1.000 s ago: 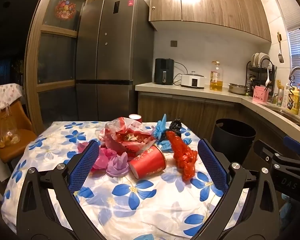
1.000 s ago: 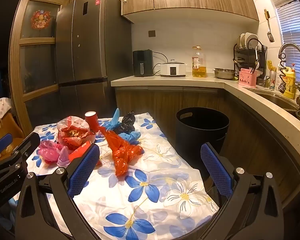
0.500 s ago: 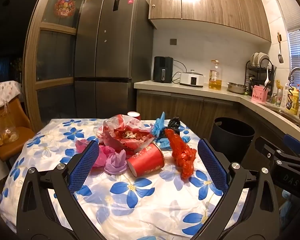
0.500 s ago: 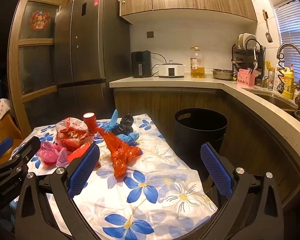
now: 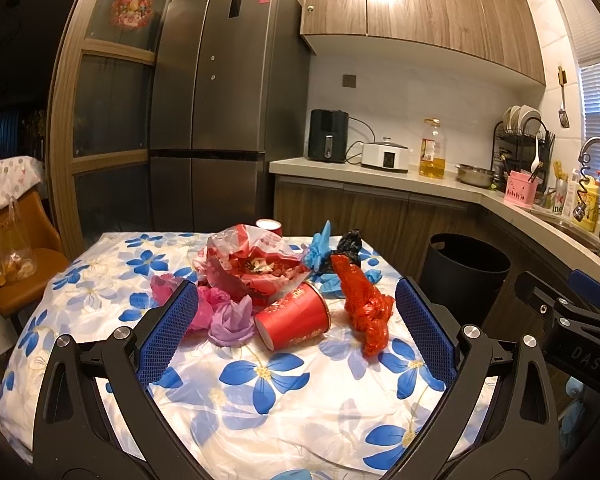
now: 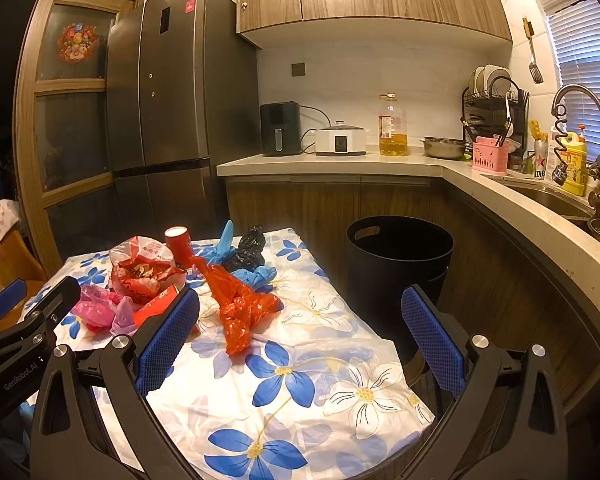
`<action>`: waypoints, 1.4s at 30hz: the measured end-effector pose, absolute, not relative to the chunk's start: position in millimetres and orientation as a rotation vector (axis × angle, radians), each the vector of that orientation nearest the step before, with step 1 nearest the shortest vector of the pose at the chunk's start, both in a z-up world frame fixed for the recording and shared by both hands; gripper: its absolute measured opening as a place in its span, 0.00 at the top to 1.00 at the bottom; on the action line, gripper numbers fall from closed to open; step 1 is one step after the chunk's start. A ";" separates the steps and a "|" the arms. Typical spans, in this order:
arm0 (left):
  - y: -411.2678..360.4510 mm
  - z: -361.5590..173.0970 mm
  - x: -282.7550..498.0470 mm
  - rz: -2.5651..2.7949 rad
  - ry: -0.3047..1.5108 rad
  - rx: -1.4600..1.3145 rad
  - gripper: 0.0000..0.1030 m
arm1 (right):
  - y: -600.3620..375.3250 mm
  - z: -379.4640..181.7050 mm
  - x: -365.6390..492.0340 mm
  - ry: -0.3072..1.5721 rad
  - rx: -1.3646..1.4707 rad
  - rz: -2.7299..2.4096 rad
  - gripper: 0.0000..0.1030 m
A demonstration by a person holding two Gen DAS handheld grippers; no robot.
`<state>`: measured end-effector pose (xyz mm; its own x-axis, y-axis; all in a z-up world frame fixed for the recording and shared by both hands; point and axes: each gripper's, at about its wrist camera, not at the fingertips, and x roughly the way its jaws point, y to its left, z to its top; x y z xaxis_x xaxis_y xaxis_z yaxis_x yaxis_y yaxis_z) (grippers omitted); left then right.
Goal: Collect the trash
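Trash lies on a table with a blue-flowered cloth [image 5: 260, 392]. A tipped red paper cup [image 5: 294, 315] lies beside a crumpled red bag [image 5: 364, 304] [image 6: 240, 304], pink and purple bags [image 5: 228, 314], a red-white bag of scraps [image 5: 256, 266] [image 6: 144, 268], blue gloves [image 5: 320, 244], a black bag [image 6: 248, 250] and an upright red cup [image 6: 179, 242]. My left gripper [image 5: 296, 320] is open and empty, just short of the tipped cup. My right gripper [image 6: 300, 324] is open and empty over the table's right side. A black bin [image 6: 400, 256] [image 5: 464, 268] stands right of the table.
A kitchen counter [image 6: 420, 168] with appliances, an oil bottle and a sink runs behind and to the right. A tall fridge [image 5: 220, 120] stands at the back. An orange chair [image 5: 16, 256] with a hanging bag stands left of the table.
Both grippers have drifted slightly forward toward the trash pile and lowered a little. Both stay open; nothing was picked up.
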<state>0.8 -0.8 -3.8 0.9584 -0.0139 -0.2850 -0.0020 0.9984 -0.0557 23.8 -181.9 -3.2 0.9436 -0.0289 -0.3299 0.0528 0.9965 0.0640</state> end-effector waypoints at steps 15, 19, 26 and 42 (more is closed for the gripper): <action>-0.4 -5.7 1.5 -0.009 0.294 -0.059 0.06 | -182.4 -3.8 23.5 0.333 0.073 -0.043 0.05; 0.0 -6.5 1.5 -0.009 0.294 -0.059 0.06 | -183.3 -4.5 23.8 0.334 0.075 -0.045 0.05; -0.6 -6.9 1.3 -0.009 0.294 -0.060 0.06 | -183.7 -4.7 23.5 0.333 0.076 -0.044 0.05; -4.1 -5.7 1.8 -0.021 0.292 -0.060 0.06 | -184.9 -4.6 23.6 0.328 0.078 -0.047 0.05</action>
